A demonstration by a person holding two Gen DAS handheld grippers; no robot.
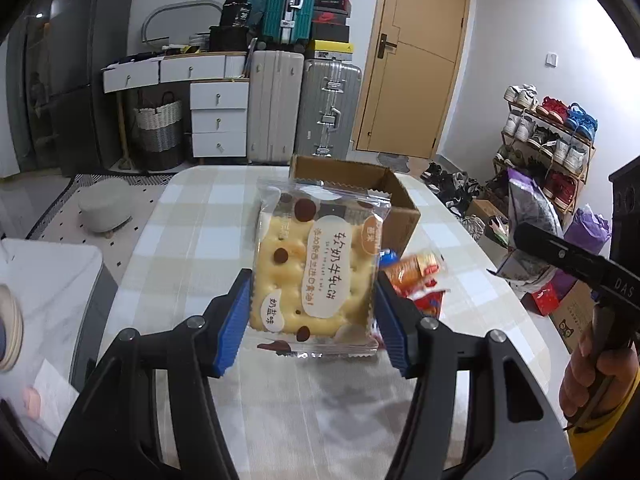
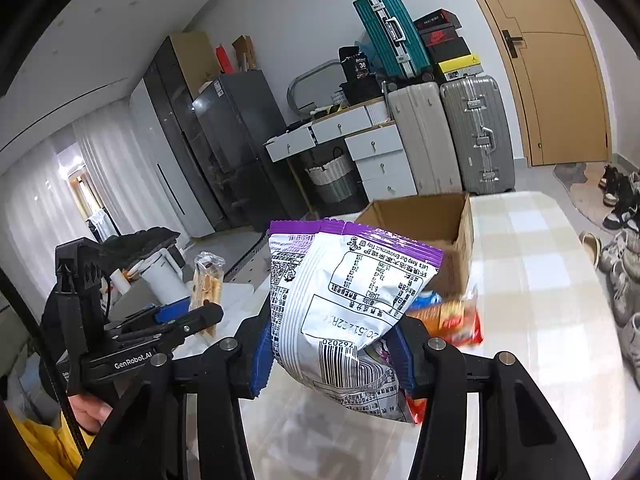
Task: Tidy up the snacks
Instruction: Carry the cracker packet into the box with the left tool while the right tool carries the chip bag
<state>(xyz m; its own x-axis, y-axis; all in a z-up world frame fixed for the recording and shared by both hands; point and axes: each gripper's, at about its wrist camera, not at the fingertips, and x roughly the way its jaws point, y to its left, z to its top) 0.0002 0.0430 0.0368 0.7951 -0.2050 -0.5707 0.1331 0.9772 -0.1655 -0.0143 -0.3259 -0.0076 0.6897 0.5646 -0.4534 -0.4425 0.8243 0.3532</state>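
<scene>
Between the blue pads of the left gripper [image 1: 310, 312] sits a cracker packet [image 1: 316, 276], clamped at both side edges and held flat above the table [image 1: 192, 216]. The right gripper [image 2: 334, 354] is clenched on a purple-topped snack bag [image 2: 344, 300]. To do this step well, I would carry each one level over the cardboard box [image 1: 400, 208], at twelve o'clock from both jaws, then release low inside. Loose orange packets [image 1: 416, 272] lie at two o'clock.
</scene>
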